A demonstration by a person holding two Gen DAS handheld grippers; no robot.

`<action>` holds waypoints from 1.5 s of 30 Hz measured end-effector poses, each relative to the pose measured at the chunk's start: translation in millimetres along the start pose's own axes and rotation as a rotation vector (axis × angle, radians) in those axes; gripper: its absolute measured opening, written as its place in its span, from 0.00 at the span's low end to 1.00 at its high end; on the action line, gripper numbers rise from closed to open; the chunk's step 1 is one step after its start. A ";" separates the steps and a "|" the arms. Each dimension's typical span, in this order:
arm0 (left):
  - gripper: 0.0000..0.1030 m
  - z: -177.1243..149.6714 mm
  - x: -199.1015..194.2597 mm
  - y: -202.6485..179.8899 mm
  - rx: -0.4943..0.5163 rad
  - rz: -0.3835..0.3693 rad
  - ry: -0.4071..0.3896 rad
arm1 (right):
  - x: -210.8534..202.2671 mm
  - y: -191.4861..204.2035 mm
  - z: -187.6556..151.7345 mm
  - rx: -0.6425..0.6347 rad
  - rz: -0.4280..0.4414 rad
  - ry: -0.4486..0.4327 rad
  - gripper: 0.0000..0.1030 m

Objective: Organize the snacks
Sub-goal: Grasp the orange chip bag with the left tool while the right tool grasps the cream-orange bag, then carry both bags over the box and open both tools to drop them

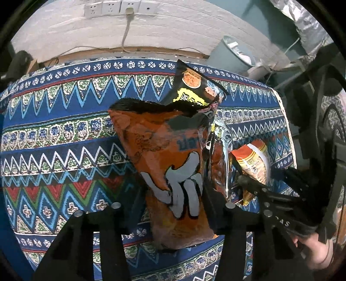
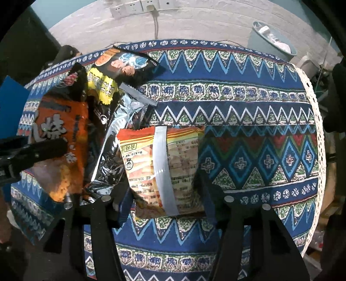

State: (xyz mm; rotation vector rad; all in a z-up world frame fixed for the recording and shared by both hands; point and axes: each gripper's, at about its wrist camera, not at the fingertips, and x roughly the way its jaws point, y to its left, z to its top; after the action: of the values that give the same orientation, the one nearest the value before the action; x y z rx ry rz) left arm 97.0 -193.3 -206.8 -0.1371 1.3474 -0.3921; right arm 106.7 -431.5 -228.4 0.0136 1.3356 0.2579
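Observation:
My left gripper point(image 1: 173, 201) is shut on a large orange snack bag point(image 1: 168, 164) with grey characters, held upright above the patterned tablecloth point(image 1: 64, 134). It also shows in the right wrist view point(image 2: 60, 140). Behind it leans a black and yellow snack bag point(image 1: 194, 88), also in the right wrist view point(image 2: 116, 73), beside a silver-lined bag point(image 2: 116, 129). My right gripper point(image 2: 166, 194) is shut on an orange and white snack packet point(image 2: 164, 160) with a silver seam, back side up. That packet appears in the left wrist view point(image 1: 253, 164), with the right gripper point(image 1: 257, 183) on it.
A grey bin point(image 2: 270, 36) stands behind the table at the right, also in the left wrist view point(image 1: 235, 54). Wall sockets point(image 1: 121, 7) with a hanging cable are on the white wall. The table's lace edge point(image 2: 317, 134) runs down the right side.

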 end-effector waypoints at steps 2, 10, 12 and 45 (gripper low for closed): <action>0.43 -1.1 -4.0 0.4 0.011 0.008 -0.001 | 1.2 1.0 -0.4 -0.008 -0.010 0.000 0.54; 0.38 -13.0 -23.5 3.7 0.086 0.099 -0.027 | -13.4 2.1 -1.4 -0.007 -0.029 -0.027 0.37; 0.38 -17.1 -32.2 6.2 0.104 0.120 -0.039 | -17.9 4.8 -1.4 -0.011 -0.029 -0.033 0.36; 0.38 -59.1 -176.5 18.3 0.245 0.360 -0.315 | -133.6 111.4 8.3 -0.188 0.015 -0.227 0.36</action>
State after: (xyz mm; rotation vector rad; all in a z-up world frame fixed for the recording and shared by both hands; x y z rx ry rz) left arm 13.9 -106.5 -63.5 0.2370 0.9785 -0.2162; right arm 67.0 -347.9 -80.9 -0.1025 1.0825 0.3823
